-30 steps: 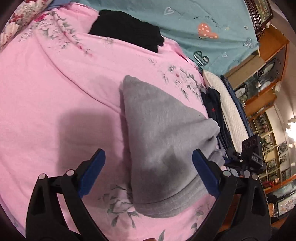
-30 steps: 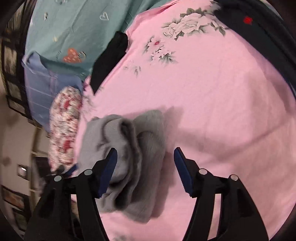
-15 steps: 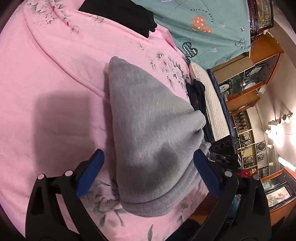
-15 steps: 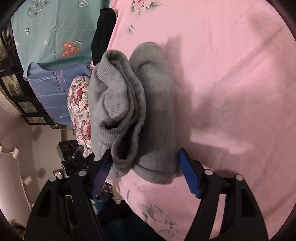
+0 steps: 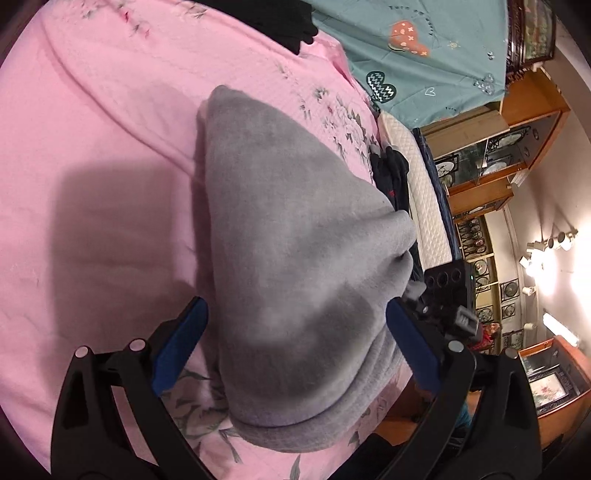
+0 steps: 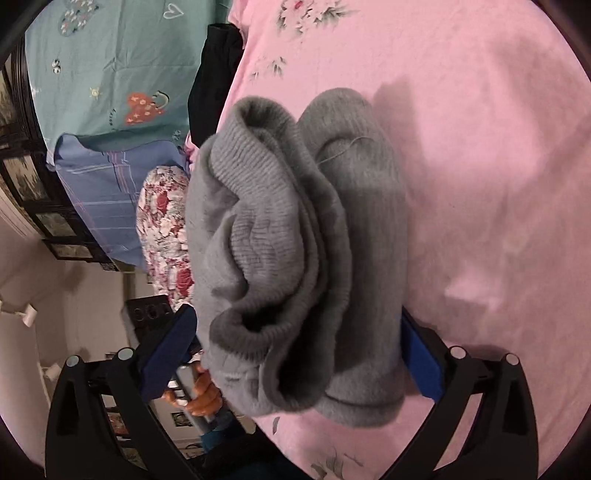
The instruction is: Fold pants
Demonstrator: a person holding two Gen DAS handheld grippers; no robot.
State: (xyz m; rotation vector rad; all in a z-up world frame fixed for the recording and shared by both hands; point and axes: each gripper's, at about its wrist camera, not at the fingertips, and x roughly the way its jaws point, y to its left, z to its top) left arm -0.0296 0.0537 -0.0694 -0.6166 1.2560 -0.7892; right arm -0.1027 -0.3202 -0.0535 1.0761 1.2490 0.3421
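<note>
Left wrist | grey pants (image 5: pixel 295 266) on pink bedspread (image 5: pixel 92 166) | black garment (image 5: pixel 280 22) beyond | both jaws apart, right's just widened

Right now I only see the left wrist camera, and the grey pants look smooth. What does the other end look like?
Observer: In the right wrist view, that end of the pants is bunched, with the ribbed edges curling open in loose layers.
Operator: Is the right gripper squeezing them?
Observer: No. The right gripper has just been opening its jaws, and the pants sit between its fingers.
Operator: What's past the pants on that side?
Observer: A red flowered pillow lies just beyond them.
</note>
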